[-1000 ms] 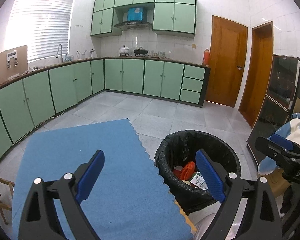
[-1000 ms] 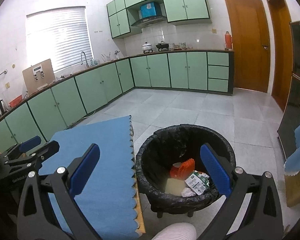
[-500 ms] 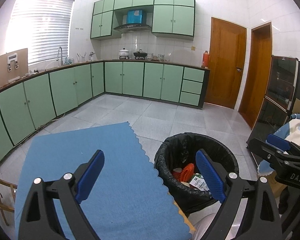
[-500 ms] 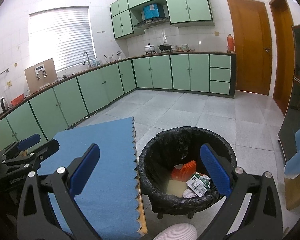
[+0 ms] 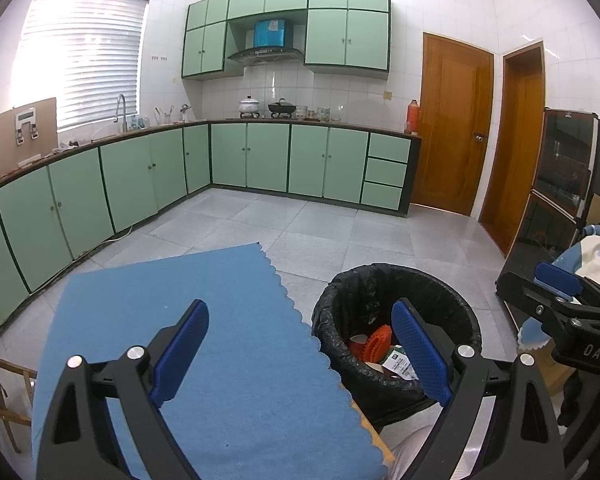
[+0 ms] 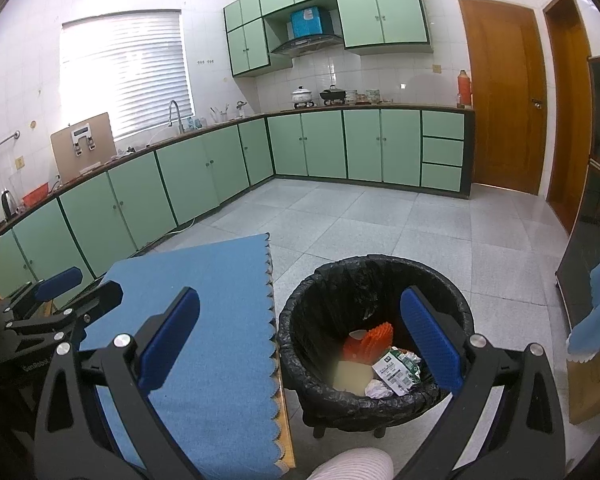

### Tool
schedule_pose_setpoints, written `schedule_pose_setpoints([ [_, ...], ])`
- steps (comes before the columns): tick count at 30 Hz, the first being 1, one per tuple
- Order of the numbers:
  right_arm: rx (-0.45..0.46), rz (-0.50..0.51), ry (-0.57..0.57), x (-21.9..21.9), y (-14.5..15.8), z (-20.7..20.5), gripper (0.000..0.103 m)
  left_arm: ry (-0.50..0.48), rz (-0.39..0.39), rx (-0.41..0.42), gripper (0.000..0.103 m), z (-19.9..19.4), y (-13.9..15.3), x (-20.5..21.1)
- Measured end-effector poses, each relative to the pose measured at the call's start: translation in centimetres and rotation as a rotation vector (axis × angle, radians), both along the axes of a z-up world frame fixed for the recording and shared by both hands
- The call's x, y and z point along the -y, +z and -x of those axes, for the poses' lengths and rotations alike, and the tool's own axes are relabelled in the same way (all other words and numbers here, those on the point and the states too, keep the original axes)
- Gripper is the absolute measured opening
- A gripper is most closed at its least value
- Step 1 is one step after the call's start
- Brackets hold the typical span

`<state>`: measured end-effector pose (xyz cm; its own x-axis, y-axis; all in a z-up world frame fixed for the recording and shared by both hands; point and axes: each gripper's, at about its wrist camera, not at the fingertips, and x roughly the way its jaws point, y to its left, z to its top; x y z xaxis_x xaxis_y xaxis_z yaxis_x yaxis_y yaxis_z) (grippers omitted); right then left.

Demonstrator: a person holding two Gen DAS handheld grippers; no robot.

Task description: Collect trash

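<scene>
Underfoot: pale grey floor tiles (image 6: 380,220) run across the kitchen to the far cabinets.
Surface: blue felt cloth (image 5: 204,340) with scalloped edges covers the table; nothing lies on the part I can see, and a strip of wooden table edge (image 6: 286,412) shows along its right side.
Bin: black-lined trash bin (image 6: 440,280) stands on the floor just beside the table's right edge.
Trash: inside the bin sit an orange ribbed piece (image 6: 374,340), a green-and-white printed wrapper (image 6: 396,368), crumpled white paper (image 6: 378,390) and a pale flat sheet (image 6: 352,374).
Left gripper (image 5: 300,354): held above the cloth's right part, blue pads wide apart, nothing between them.
Right gripper (image 6: 300,338): held over the gap between table and bin, pads spread wide, empty.
Room: mint-green cabinets (image 5: 268,156) line two walls under a dark countertop; sink tap (image 5: 121,106) below a bright blinded window (image 5: 80,52); two pots (image 5: 266,106) by the range hood (image 5: 266,54); wooden door (image 5: 454,124) at right.
</scene>
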<state>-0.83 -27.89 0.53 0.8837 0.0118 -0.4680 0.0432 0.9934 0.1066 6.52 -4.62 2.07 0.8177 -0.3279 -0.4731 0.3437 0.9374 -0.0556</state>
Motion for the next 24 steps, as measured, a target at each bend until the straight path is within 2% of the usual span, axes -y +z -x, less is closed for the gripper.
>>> schedule_pose_setpoints([
  [24,-0.007,0.001,0.004,-0.02,-0.1,-0.32,0.098,0.005,-0.005,0.001,0.091,-0.16,0.21,-0.35],
])
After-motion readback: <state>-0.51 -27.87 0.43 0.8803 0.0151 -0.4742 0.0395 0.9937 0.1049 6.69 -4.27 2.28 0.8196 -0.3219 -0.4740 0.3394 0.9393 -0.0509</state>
